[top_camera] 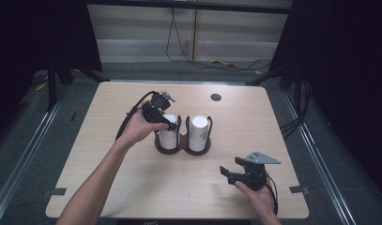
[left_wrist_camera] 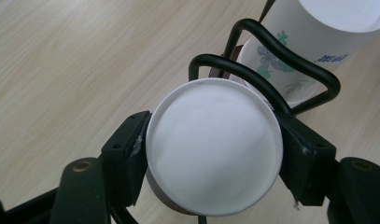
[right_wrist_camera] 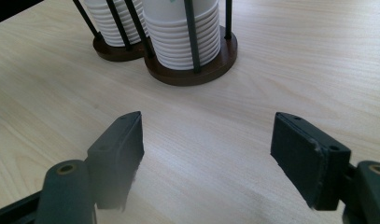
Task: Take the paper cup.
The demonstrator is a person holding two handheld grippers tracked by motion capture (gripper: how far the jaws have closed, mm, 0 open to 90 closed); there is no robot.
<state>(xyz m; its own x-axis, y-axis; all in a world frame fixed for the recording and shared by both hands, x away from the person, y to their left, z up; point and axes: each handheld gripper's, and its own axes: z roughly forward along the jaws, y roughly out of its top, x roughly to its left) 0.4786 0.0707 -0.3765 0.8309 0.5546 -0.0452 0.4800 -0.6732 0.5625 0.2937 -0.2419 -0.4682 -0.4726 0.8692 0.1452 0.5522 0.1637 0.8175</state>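
A: Where do the cups sit?

B: On the pale wooden table [top_camera: 132,187], around its centre, there is a dark brown two-ring cup holder with black wire uprights [top_camera: 182,146]. Each ring carries a stack of upturned white paper cups: the left stack [top_camera: 168,136] and the right stack [top_camera: 199,133], which bears a green and blue flower print.

A: And the left gripper [top_camera: 166,123]?

B: It reaches in from the holder's 9 o'clock. In the left gripper view, both black jaws press against the sides of the top cup of the left stack [left_wrist_camera: 214,147], clamped on it, with the printed stack [left_wrist_camera: 313,42] at 1 o'clock.

A: The right gripper [top_camera: 231,168]?

B: It is at 5 o'clock from the holder, well apart from it. In the right gripper view its jaws stand wide apart over bare wood, nothing between them, and the holder's base [right_wrist_camera: 178,74] is at 12 o'clock.
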